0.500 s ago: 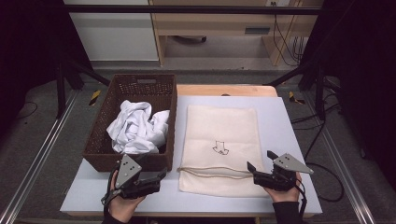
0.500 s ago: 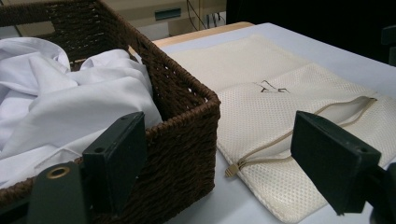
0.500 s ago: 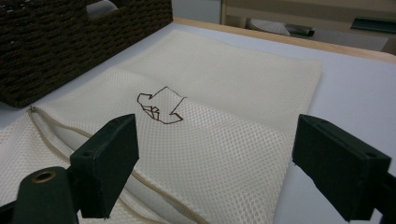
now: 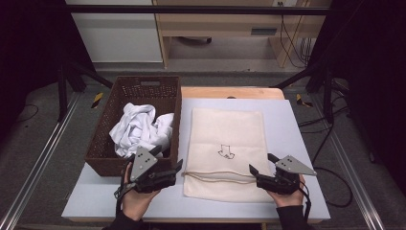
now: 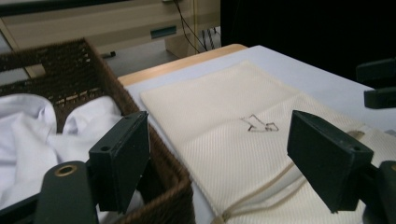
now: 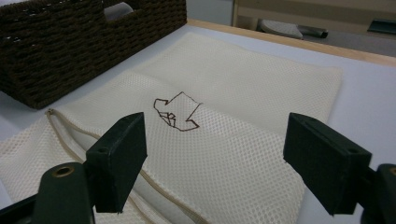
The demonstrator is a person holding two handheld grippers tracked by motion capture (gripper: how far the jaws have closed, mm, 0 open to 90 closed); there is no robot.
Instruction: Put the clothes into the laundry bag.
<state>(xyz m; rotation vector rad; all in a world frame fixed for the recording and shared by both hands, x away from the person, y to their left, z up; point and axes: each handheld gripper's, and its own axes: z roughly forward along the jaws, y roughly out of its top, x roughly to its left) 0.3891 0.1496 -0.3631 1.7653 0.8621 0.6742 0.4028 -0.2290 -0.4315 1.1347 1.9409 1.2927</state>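
Barely started: both my grippers, left (image 4: 173, 168) and right (image 4: 255, 172), sit fingers open at the frame's bottom, bag (image 4: 225, 143) zipped flat, shirt (image 4: 139, 129) in the basket (image 4: 107, 124).

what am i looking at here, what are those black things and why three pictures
A person sits at a table and holds a hand tool in each hand. Each tool is a gripper with two black jaws, and a small camera rides on it.

The high view looks down from above the person. The left gripper is near the basket, the right gripper at the near right corner of the bag.

The other two pictures come from the gripper cameras, looking along their own jaws: the left gripper and the right gripper.

On the table lie a brown woven basket with a crumpled white cloth in it, and a flat cream mesh bag with a small printed mark and a zip near the person.

Both grippers are open and hold nothing.
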